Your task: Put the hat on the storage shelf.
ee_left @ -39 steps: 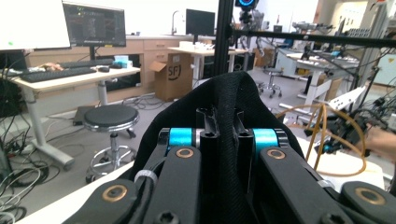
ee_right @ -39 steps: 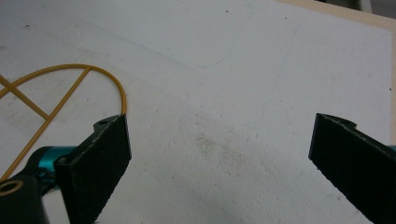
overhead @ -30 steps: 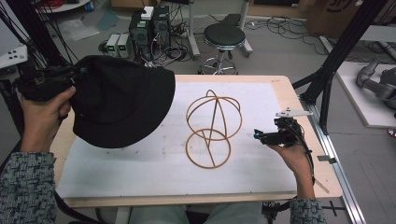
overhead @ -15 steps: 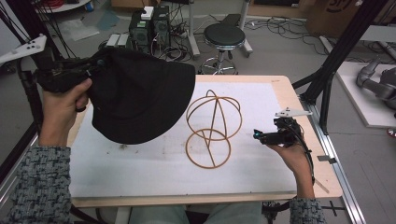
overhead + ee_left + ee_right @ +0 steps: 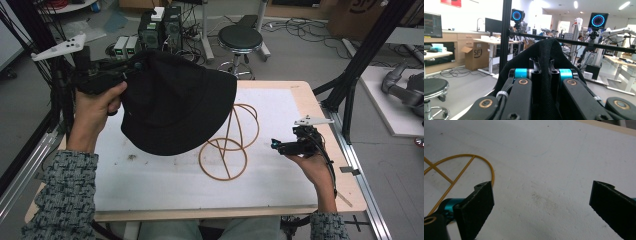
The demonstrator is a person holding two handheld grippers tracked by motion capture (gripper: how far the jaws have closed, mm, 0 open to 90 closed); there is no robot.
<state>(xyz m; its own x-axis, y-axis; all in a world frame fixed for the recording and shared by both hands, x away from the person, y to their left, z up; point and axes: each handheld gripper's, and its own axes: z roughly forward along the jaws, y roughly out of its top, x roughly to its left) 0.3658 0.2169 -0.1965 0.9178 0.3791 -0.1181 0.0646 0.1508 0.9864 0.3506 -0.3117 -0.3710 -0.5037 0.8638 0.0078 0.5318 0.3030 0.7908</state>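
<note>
Black cap (image 5: 180,105) hangs pinched in the left claw (image 5: 134,67); right claw (image 5: 276,145) gapes empty.

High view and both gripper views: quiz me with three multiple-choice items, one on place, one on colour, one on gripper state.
1. Where is the hat?
A. flat on the mat
B. held up over the wire stand's left side
C. on the stool

2. What colour is the wire stand?
A. golden-brown
B. blue
C. white

3. How do the right gripper's jaws stand?
A. shut on the hat
B. shut on the stand
C. open, holding nothing

Answers:
1 B, the left gripper holds the black hat aloft.
2 A, the wire stand shows it.
3 C, the right gripper has bare mat between its jaws.
</note>
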